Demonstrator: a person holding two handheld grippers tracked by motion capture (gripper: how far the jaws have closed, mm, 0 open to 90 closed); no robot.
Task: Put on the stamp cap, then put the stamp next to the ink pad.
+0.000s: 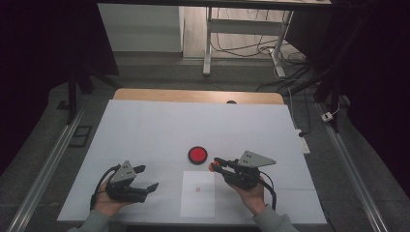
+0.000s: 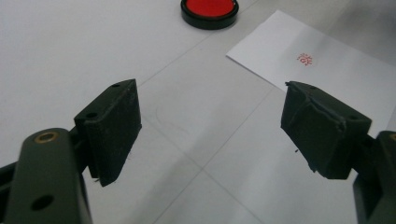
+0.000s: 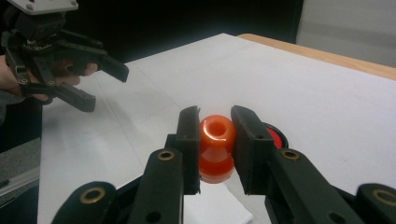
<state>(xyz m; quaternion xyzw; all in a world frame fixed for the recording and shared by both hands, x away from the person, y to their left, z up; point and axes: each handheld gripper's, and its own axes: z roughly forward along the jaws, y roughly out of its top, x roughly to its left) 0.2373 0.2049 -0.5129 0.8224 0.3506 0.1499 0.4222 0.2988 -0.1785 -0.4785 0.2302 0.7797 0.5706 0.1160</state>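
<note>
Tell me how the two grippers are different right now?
The right gripper is shut on an orange stamp; the left gripper is open and holds nothing. The right one sits beside the red ink pad; the left one is farther from it. Both are black, each held in a hand.

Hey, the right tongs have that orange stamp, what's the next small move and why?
Probably carry the orange stamp to the red ink pad and set it down. The right tongs are shut on it, the sheet of paper already bears a red mark, and the pad lies close by.
</note>
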